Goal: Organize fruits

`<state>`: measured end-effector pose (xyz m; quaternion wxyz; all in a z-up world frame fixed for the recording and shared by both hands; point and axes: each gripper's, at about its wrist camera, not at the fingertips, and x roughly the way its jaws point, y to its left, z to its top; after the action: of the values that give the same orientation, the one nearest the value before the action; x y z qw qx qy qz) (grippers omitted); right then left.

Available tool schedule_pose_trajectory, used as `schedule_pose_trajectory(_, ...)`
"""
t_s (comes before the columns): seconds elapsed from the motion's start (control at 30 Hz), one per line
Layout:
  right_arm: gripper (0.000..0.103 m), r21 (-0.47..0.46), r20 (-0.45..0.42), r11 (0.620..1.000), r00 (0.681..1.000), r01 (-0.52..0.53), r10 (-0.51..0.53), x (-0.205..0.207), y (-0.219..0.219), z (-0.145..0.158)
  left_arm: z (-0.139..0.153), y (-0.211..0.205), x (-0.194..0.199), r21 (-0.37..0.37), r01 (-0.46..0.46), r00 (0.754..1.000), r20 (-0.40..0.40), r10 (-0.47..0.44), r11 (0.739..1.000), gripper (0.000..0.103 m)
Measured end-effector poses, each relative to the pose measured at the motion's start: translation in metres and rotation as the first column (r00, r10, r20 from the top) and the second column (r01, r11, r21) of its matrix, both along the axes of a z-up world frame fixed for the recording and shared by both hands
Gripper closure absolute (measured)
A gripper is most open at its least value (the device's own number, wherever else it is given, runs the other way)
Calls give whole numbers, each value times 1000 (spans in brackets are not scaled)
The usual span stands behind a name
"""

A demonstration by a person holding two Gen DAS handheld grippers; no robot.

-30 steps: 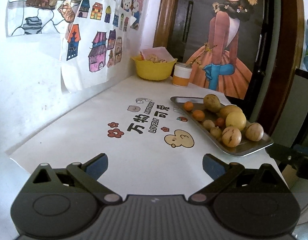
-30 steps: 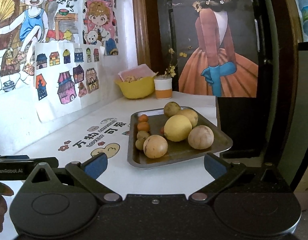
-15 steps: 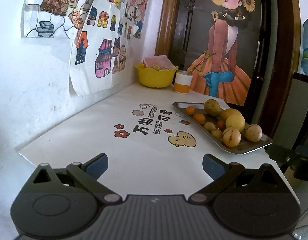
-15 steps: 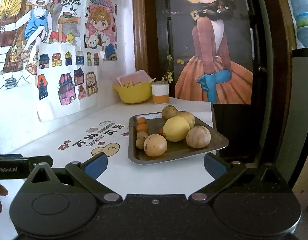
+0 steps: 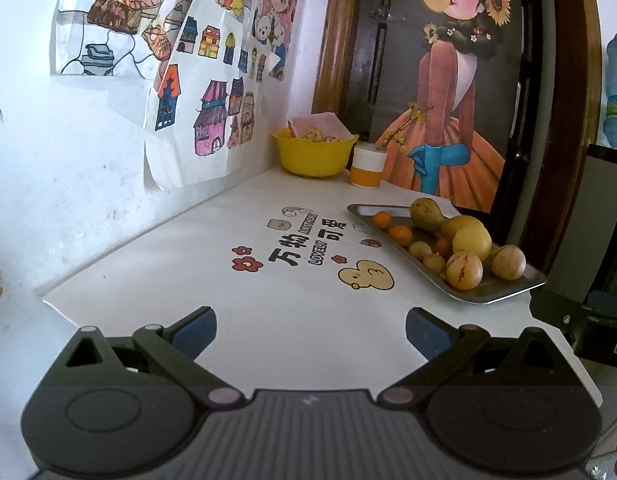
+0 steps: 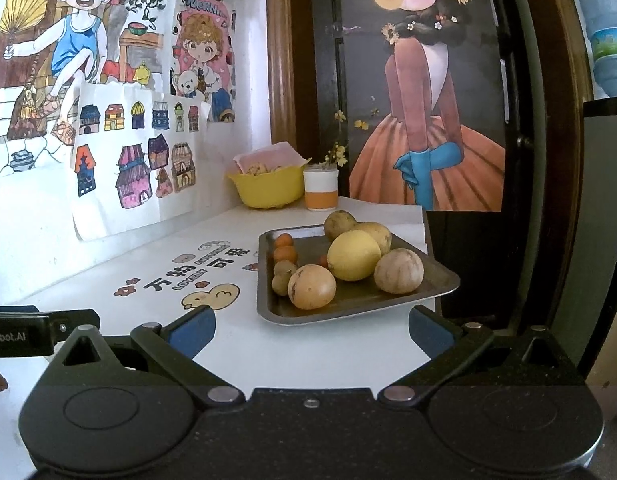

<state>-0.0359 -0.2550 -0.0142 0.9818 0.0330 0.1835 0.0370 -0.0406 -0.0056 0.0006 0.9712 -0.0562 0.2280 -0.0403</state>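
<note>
Right wrist view: jaws of the right gripper [image 6: 310, 330] spread wide, nothing between them, blue pads level above the white counter [image 6: 308, 356]. Just ahead of the gap, the near lip of a metal tray [image 6: 348, 314]; aimed squarely at it, likely so that any fruit sits within a short forward reach. On the tray, nearest the jaws, a brown speckled round fruit [image 6: 311, 286], a big lemon [image 6: 353, 255] behind it, another tan round fruit [image 6: 398, 271] to the right. Further back, two pear-shaped fruits, the front one [image 6: 339, 224] clearest. Down the tray's left side, small oranges [image 6: 285, 255] and small greenish-brown fruits [image 6: 285, 270], roughly in a row; big ones bunched right, small ones left. Could be a finished sorting or a pile awaiting one; no telling from here. No fruit loose on the counter. Far beyond, against the wall, a yellow bowl [image 6: 266, 190] and a white-and-orange cup [image 6: 320, 190].

Left wrist view: jaws of the left gripper [image 5: 310, 334] equally wide and empty, held low over bare counter, nose tipped slightly down. Tray [image 5: 496, 294] off to the right and ahead, well clear of the jaws. Straight ahead, only the printed lettering on the counter. Pose reads as standing by beside the right gripper, whose black body [image 5: 580, 320] shows at the right edge.
</note>
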Motion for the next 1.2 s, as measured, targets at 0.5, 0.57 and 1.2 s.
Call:
schedule_pose_trajectory(0.5, 1, 0, 0, 1000, 1000, 1, -1, 0, 0, 0, -1, 0, 0, 3, 0, 1000, -7, 0, 1000, 0)
schedule_pose_trajectory(0.57, 1, 1, 0, 1000, 1000, 1, -1, 0, 0, 0, -1, 0, 0, 4, 0, 1000, -7, 0, 1000, 0)
schedule_pose_trajectory(1.2, 1, 2, -4, 1000, 1000, 0, 0, -1, 3, -1, -3, -1, 0, 12, 4, 1000, -12, -4, 1000, 0)
